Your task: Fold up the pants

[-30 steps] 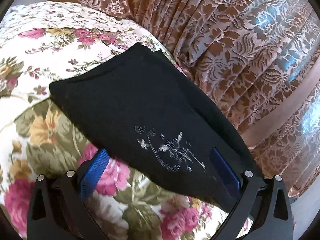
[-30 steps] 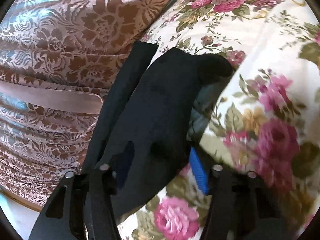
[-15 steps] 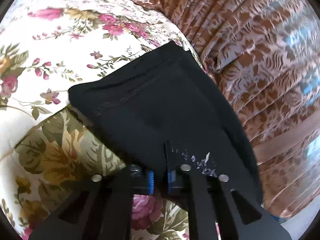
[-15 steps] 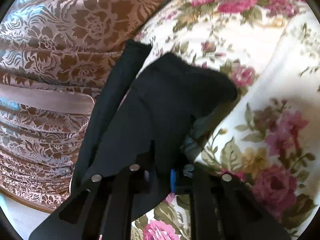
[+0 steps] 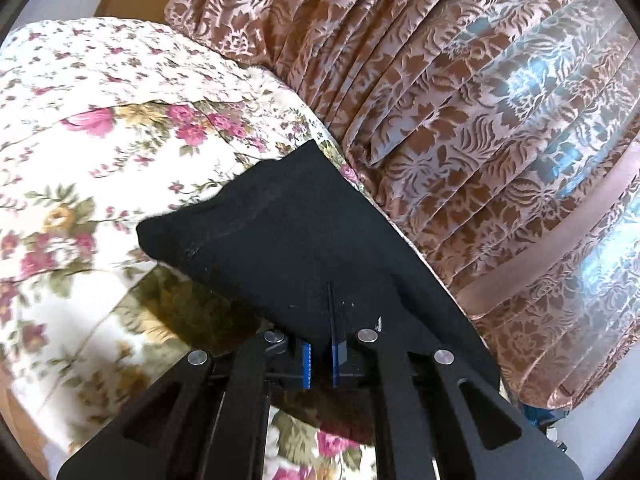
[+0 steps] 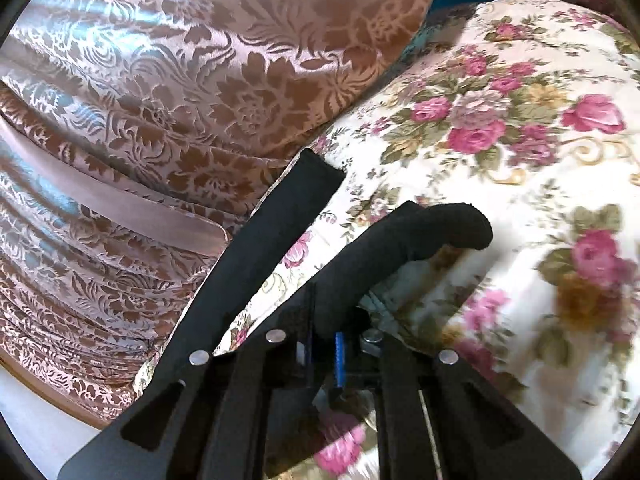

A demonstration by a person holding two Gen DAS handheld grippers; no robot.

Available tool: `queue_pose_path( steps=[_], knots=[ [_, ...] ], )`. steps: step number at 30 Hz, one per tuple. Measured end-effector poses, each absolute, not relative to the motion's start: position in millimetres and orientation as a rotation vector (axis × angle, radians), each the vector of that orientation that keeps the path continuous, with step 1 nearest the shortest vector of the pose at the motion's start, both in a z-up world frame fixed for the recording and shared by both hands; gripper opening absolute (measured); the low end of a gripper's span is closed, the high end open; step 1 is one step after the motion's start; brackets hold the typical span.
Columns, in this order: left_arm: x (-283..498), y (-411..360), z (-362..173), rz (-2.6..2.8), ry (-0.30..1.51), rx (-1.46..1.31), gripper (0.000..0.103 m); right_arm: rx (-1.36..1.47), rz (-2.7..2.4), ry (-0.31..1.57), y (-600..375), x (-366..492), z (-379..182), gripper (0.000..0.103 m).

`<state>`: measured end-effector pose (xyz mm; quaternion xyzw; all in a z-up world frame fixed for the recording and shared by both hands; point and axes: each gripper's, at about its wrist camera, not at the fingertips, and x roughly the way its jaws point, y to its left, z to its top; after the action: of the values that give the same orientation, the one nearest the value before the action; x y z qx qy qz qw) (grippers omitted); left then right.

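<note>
Both tools clenched on the pants (image 5: pixel 296 248): left tool (image 5: pixel 320 364) pinches the near edge, right tool (image 6: pixel 324 356) pinches a bunched part. Black soft knit, stitched hem, lying on the floral bedspread (image 5: pixel 100 152) beside glossy damask drapery (image 5: pixel 500 120). Long axis runs away from me; I judge the next fold goes forward, both hands equally placed.

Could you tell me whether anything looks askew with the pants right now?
Yes: in the right wrist view the black pants split unevenly, one strip lying along the floral bedspread edge, the other bunched and lifted.
</note>
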<state>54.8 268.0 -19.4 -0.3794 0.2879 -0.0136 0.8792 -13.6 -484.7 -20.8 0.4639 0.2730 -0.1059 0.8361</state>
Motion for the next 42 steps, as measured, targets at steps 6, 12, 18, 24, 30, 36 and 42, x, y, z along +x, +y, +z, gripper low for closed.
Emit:
queue_pose_path(
  steps=[6, 12, 18, 24, 30, 36, 42],
  knots=[
    [11, 277, -32, -0.038, 0.633, -0.816, 0.005, 1.001, -0.235, 0.607, -485, -54, -29, 0.007],
    [-11, 270, -70, 0.006, 0.707, -0.798, 0.005, 1.061, -0.271, 0.678, -486, -66, -70, 0.007],
    [-8, 268, -87, 0.01, 0.71, -0.802, 0.006, 1.045, -0.257, 0.672, -496, -65, -70, 0.048],
    [0, 280, -84, 0.072, 0.654, -0.806, 0.03, 1.025, -0.338, 0.683, -518, -47, -65, 0.02],
    [3, 290, -74, 0.177, 0.649, -0.739, 0.01, 0.895, -0.378, 0.613, -519, -51, -40, 0.013],
    [-8, 299, -86, 0.233, 0.649, -0.761, 0.011, 0.916, -0.424, 0.706, -523, -52, -73, 0.016],
    [-23, 318, -80, 0.24, 0.611, -0.845, 0.014, 0.659, -0.672, 0.605, -505, -59, -20, 0.059]
  ],
)
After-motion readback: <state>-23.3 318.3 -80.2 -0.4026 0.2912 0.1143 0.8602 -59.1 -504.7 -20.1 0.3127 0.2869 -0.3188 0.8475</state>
